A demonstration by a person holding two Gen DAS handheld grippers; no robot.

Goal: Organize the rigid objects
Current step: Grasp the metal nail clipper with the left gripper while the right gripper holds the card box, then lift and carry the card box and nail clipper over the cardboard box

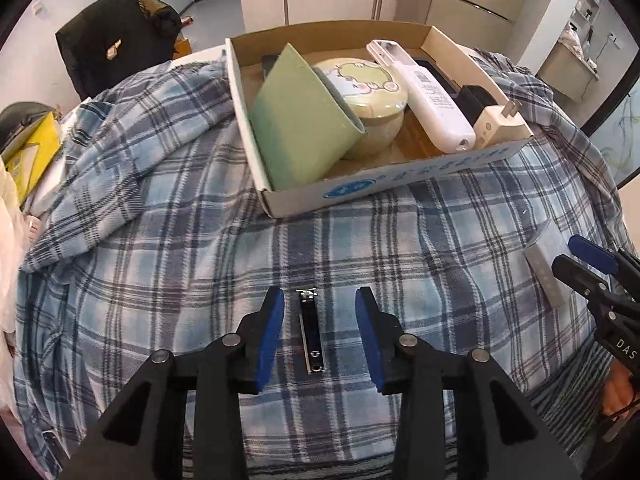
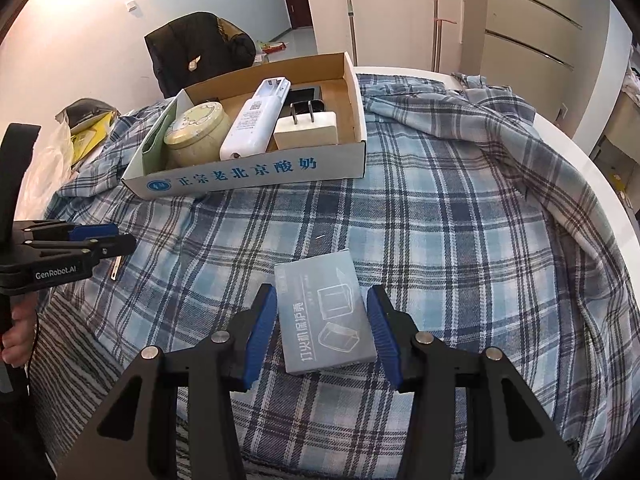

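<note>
The left gripper (image 1: 320, 300) straddles the nail clipper (image 1: 310, 330), jaws apart, pads clear. The right gripper (image 2: 322, 300) brackets the grey box (image 2: 326, 316) on the plaid cloth (image 2: 440, 220); pad contact is indeterminate. The cardboard tray (image 2: 256, 172) partly hides its contents.

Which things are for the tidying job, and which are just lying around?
For the job:
nail clipper
grey flat box
cardboard box
round tin
white remote
charger plug

Lying about:
plaid cloth
black jacket
yellow bag
</note>
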